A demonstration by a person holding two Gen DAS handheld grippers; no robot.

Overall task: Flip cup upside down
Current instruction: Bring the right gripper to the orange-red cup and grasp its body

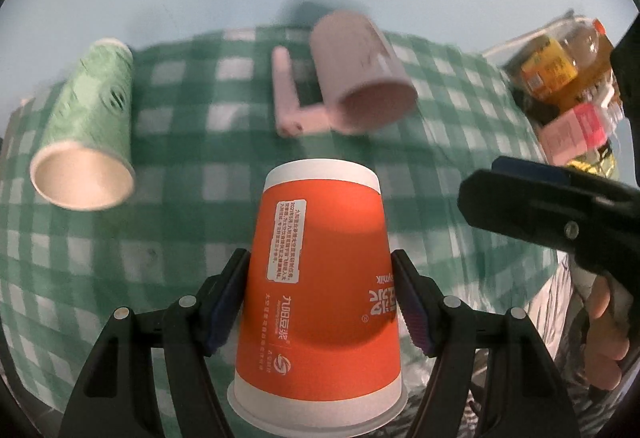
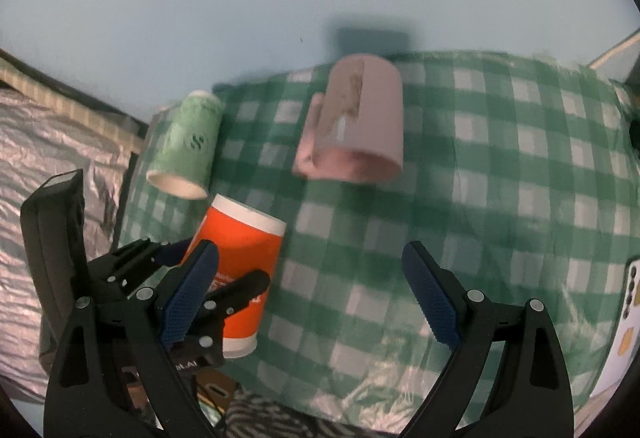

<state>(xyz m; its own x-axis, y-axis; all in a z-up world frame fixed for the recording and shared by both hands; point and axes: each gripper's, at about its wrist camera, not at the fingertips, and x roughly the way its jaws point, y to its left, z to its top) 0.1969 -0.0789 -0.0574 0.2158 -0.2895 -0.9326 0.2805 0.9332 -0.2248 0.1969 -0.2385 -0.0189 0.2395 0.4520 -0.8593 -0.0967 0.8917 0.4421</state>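
An orange and white paper cup [image 1: 320, 294] is held upside down, its base away from me and its rim towards me, above the green checked cloth [image 1: 180, 206]. My left gripper [image 1: 320, 302] is shut on the cup's sides. The cup also shows in the right wrist view [image 2: 240, 270], with the left gripper [image 2: 192, 278] on it. My right gripper [image 2: 312, 294] is open and empty, to the right of the cup; it shows in the left wrist view [image 1: 540, 210].
A green paper cup [image 1: 88, 134] and a pink mug [image 1: 360, 74] with a handle stand mouth-down on the cloth beyond the orange cup. Bottles and cartons [image 1: 568, 78] sit at the right. A phone [image 2: 624, 322] lies at the cloth's right edge.
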